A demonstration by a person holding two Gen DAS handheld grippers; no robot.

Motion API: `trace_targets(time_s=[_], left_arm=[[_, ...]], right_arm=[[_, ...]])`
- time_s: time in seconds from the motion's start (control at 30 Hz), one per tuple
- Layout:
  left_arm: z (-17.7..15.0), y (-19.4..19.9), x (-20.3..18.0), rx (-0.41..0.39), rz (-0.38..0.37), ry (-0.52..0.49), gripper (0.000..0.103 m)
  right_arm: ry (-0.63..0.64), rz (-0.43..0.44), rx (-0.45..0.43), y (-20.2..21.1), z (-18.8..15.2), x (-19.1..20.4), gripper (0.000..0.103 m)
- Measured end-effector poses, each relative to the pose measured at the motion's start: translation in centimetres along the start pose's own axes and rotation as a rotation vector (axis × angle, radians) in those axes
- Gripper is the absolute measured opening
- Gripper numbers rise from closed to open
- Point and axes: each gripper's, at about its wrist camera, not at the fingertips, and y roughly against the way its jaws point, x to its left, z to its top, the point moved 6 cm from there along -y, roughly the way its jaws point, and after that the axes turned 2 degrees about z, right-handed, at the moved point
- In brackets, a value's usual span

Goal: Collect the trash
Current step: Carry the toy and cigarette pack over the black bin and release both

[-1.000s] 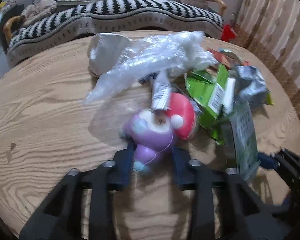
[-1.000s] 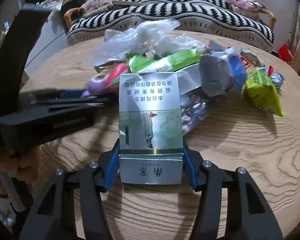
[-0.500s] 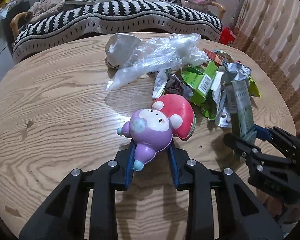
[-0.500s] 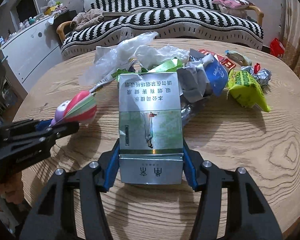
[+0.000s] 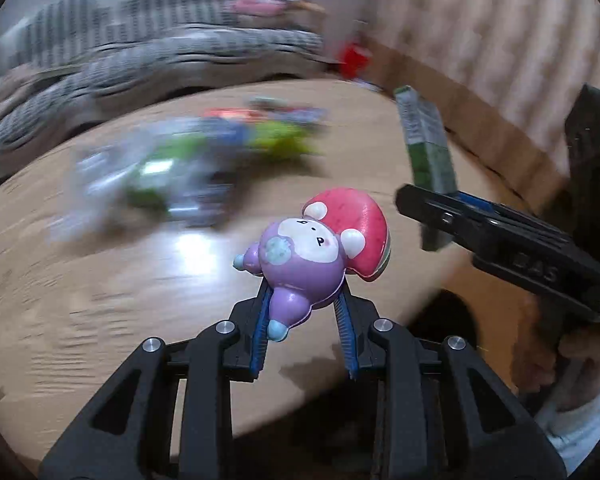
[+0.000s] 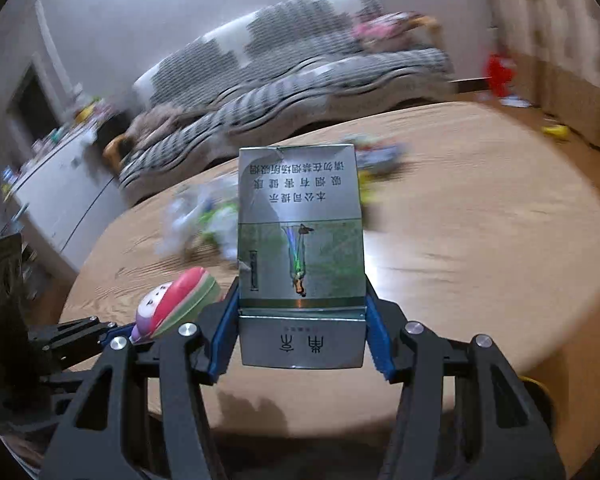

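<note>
Two loads lifted: left gripper [image 5: 306,312] clamps toy [image 5: 312,256], right gripper [image 6: 300,330] clamps carton [image 6: 300,240]

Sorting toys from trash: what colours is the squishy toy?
Purple body, white face, red cap: squishy toy, clearest in the left wrist view.

In my left hand-held gripper [image 5: 306,324] sits a purple-and-red squishy toy [image 5: 314,252]; my right hand-held gripper [image 6: 302,322] clamps a silver-green cigarette pack [image 6: 300,236]. Blurred wrappers [image 5: 188,168] litter the desk [image 5: 80,300].

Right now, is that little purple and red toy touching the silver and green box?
Apart. In the left wrist view the toy, clamped in the left gripper, sits clear of the box held by the right gripper, with bare table showing between them.
</note>
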Motion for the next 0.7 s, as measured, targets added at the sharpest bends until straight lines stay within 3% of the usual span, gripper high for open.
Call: trace_targets(time_s=[0.1,0.27,0.37,0.57,0.6,0.63,0.67,0.7], left_arm=[[-0.9,-3.0,-8.3,0.105,-0.143,-0.087,0.029],[-5.8,-10.2,-19.0,0.32,-0.257,-0.232,0.029],[-8.2,-13.2,-21.8,0.406,-0.274,-0.258,0.027],[-9.4,-15.3,-23.2,0.449,-0.23,-0.296,0.03],[-9.3,-15.4,-23.0,0.435,-0.195,-0.305,0.044],[-9.2,-15.5,-22.9,0.42,-0.17,-0.312,0.064],[-8.8,-15.2,-22.5,0.379,-0.136,-0.311,0.097],[-8.4,-14.8,-22.7,0.334,-0.133,-0.303,0.097]], right_arm=[[-0.123,-0.086,0.008,4.0,-2.4,-7.4,0.054],[-0.32,-0.192,0.119,6.2,-10.2,-17.8,0.054],[-0.409,-0.218,0.154,6.3,-13.7,-21.7,0.054],[-0.512,-0.185,0.178,5.4,-15.9,-23.7,0.055],[-0.533,-0.166,0.179,5.3,-16.0,-23.9,0.055],[-0.561,-0.15,0.187,5.1,-16.1,-24.2,0.066],[-0.585,-0.135,0.181,5.0,-15.9,-24.4,0.092],[-0.597,-0.131,0.168,4.9,-15.5,-24.0,0.097]])
